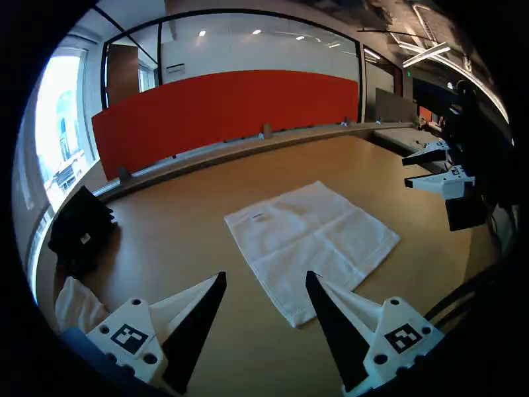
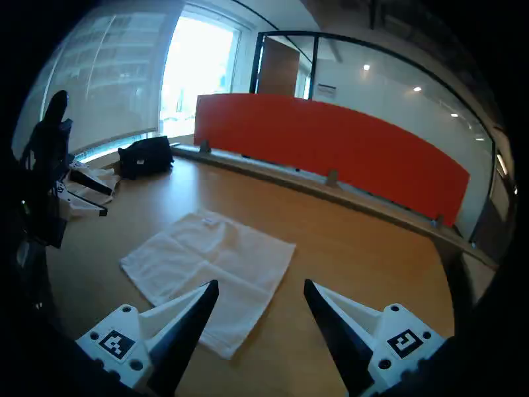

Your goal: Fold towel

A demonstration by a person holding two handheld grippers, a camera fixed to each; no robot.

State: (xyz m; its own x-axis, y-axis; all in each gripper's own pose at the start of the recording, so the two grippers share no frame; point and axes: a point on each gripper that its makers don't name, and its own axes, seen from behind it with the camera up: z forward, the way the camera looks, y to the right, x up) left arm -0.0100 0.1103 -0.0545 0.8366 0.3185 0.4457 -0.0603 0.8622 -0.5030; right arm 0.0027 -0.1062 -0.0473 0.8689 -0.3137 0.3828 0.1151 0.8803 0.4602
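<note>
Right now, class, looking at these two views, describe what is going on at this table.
A person holds a two-finger gripper in each hand above a wooden table. A white towel lies spread flat on it, creased, with no fold visibly started. The left gripper and right gripper are both open and hover short of the towel, touching nothing. A black bag sits near the table's far edge.

wooden table (image 1: 198, 225), white towel (image 1: 311, 238), black bag (image 1: 79, 228)
</note>
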